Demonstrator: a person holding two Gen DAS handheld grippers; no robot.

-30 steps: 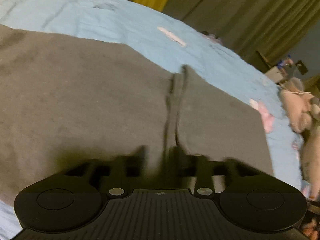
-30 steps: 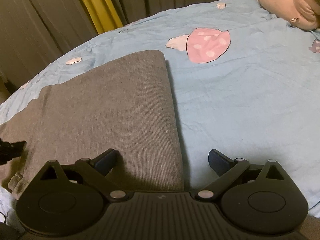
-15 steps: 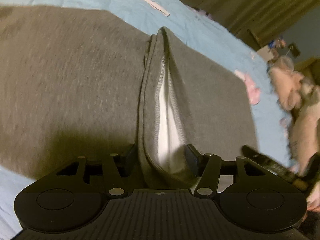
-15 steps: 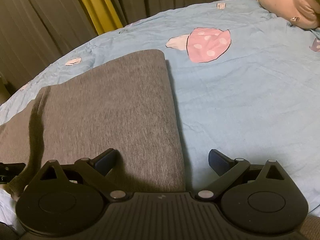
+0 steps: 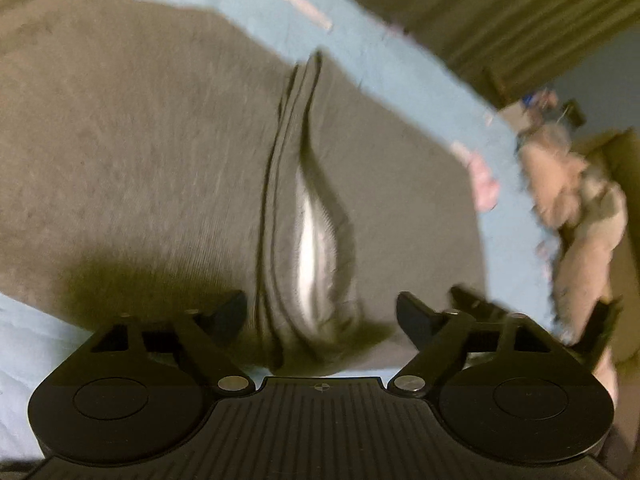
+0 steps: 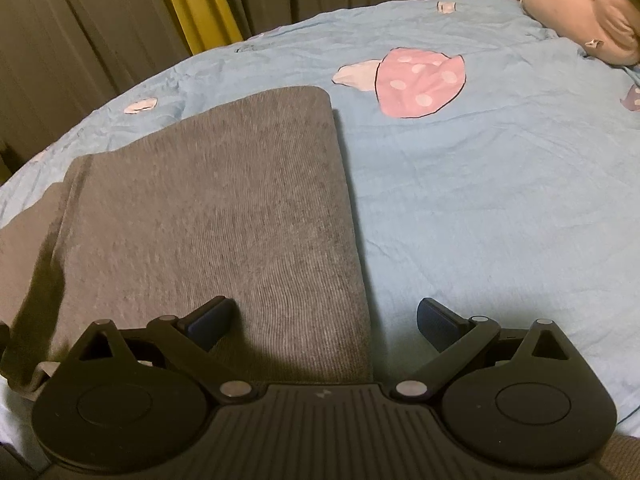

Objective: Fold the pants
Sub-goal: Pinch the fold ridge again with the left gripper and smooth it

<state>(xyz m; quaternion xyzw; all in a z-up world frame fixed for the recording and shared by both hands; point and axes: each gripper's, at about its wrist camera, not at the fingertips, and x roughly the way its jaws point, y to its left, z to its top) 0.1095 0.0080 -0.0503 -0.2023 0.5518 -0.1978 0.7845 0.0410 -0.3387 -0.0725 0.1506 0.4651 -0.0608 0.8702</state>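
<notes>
My left gripper [image 5: 320, 312] gapes wide around the bunched hem of the grey pants [image 5: 140, 160], gripping nothing; my right gripper [image 6: 324, 320] is spread too, straddling their edge toward 12 o'clock on the blue bedsheet [image 6: 500, 200]. Closing carelessly, I'd likely pinch one layer and skew the fold.

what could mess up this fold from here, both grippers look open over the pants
1. The left gripper stands open around a raised ridge of the grey pants, white lining showing. If it shuts there, it may pinch only some of the layers, and the fold could skew.
2. The right gripper straddles the pants' right edge, one finger over the blue sheet. Closing there could catch the sheet too.
3. The left view is blurred, so aim is uncertain.
</notes>
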